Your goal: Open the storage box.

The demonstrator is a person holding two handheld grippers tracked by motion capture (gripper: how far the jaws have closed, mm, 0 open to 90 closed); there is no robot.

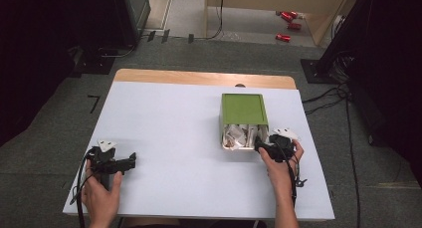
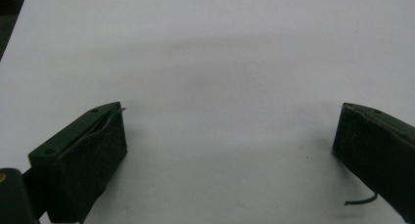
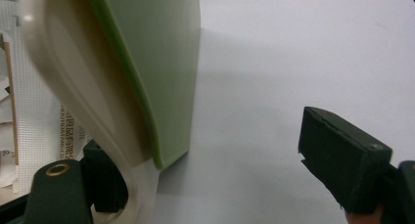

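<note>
While the right hand-held gripper point(image 1: 263, 147) sits at the near right corner of the box point(image 1: 243, 113), right of centre in the high view, its jaws stand wide apart astride the box's side wall: one jaw inside the open end, one outside, nothing clamped yet.

Item: box, green lid point(image 3: 161, 72), cream body point(image 3: 73, 87), on the white counter point(image 1: 174, 138). Open end faces the person; crumpled papers point(image 1: 238, 134) show inside.

Item: left hand-held gripper point(image 1: 130, 162), lower left of the high view, well apart from the box. Jaws wide open over bare counter, holding nothing.

Risks, as judged:
- Closing on one thin wall at a corner gives a poor hold; the box may pivot or slip when pulled.
- With no second hold, the box may slide across the smooth counter rather than lift.
- Tilting the open end down may spill papers.
- The inner jaw may catch paper with the wall, weakening the grip.
</note>
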